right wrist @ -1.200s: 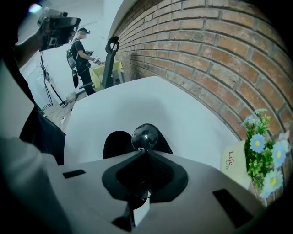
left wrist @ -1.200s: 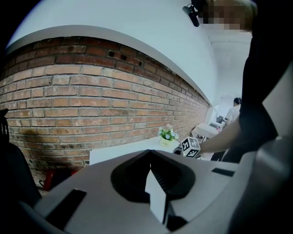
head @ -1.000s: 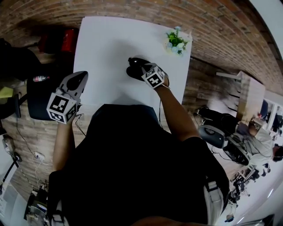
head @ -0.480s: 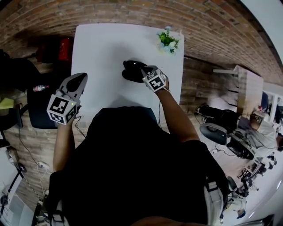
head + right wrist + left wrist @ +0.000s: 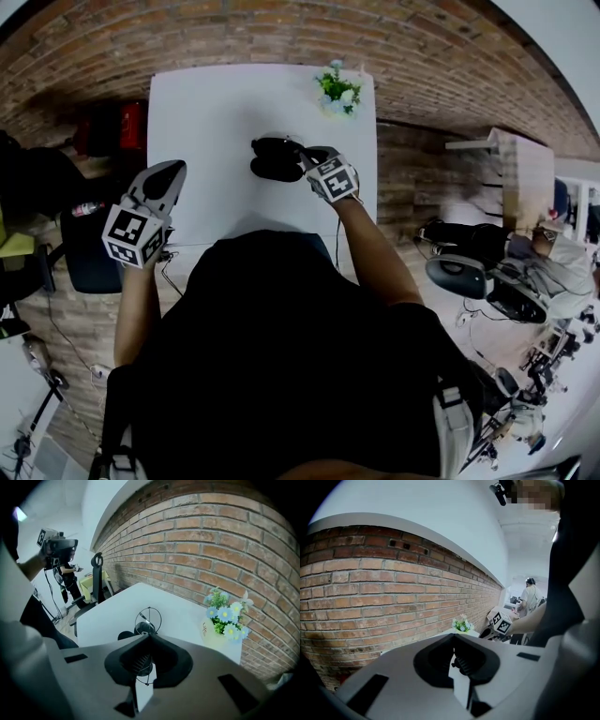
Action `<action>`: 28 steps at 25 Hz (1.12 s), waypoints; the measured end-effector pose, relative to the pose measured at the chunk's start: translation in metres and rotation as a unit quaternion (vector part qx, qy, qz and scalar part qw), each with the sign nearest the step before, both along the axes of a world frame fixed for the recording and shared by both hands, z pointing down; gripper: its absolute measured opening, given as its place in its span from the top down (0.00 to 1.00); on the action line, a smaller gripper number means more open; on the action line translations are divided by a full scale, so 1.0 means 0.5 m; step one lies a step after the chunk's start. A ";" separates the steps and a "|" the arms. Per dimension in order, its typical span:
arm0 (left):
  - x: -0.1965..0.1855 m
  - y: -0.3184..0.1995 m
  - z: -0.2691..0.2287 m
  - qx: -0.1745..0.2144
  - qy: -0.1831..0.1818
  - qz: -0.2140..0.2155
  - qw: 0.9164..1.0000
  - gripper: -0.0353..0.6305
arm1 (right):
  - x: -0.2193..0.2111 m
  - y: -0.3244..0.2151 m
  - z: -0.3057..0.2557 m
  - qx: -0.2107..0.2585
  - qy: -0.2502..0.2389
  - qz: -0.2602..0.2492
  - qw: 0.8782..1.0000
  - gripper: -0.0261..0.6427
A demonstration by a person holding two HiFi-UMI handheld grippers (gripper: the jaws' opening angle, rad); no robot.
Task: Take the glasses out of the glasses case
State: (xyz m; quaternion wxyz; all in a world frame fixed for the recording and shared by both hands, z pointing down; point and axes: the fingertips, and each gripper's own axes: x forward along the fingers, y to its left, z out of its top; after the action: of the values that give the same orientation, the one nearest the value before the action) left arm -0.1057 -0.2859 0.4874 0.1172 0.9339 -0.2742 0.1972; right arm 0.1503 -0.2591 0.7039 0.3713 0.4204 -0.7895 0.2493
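Observation:
The black glasses case (image 5: 274,157) lies open on the white table (image 5: 216,112), toward its right half. My right gripper (image 5: 302,157) sits at the case's right side. In the right gripper view its jaws stand together on thin wire-rimmed glasses (image 5: 147,618), which rise upright above the dark case (image 5: 125,635); the right gripper (image 5: 150,637) is shut on them. My left gripper (image 5: 169,171) hangs off the table's left edge, raised and far from the case. The left gripper (image 5: 454,637) is shut with nothing in it, facing the brick wall.
A small pot of flowers (image 5: 337,92) stands at the table's far right corner, also seen as the flower pot (image 5: 224,620). A dark office chair (image 5: 89,239) stands left of the table. A brick wall (image 5: 281,37) runs behind it. A seated person (image 5: 548,277) is at the right.
The right gripper has drawn slightly back and to the right from the case. The left gripper has stayed where it was; the head view has shifted a little.

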 end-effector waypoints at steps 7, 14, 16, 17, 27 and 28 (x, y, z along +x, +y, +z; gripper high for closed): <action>0.023 0.003 -0.013 0.008 0.001 0.018 1.000 0.93 | 0.010 0.023 -0.054 0.022 -0.012 0.015 1.000 0.92; 0.050 0.000 -0.020 0.012 0.000 0.031 0.999 0.93 | 0.016 0.034 -0.108 0.047 -0.008 0.015 0.999 0.92; 0.058 0.001 -0.021 0.012 -0.001 0.035 0.999 0.93 | 0.016 0.031 -0.122 0.056 -0.011 0.016 0.998 0.92; 0.062 0.001 -0.023 0.012 -0.001 0.037 0.999 0.93 | 0.016 0.030 -0.130 0.061 -0.013 0.017 0.998 0.92; 0.082 0.004 -0.040 0.016 -0.002 0.053 0.998 0.93 | 0.032 0.046 -0.184 0.089 -0.021 0.038 0.995 0.92; 0.084 0.005 -0.041 0.017 -0.002 0.055 0.998 0.93 | 0.035 0.048 -0.188 0.093 -0.021 0.042 0.995 0.92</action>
State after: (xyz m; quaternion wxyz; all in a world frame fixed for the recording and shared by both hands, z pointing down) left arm -0.0637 -0.2836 0.4670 0.0903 0.9491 -0.2259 0.2002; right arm 0.1680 -0.2349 0.6098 0.3033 0.4802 -0.7987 0.1988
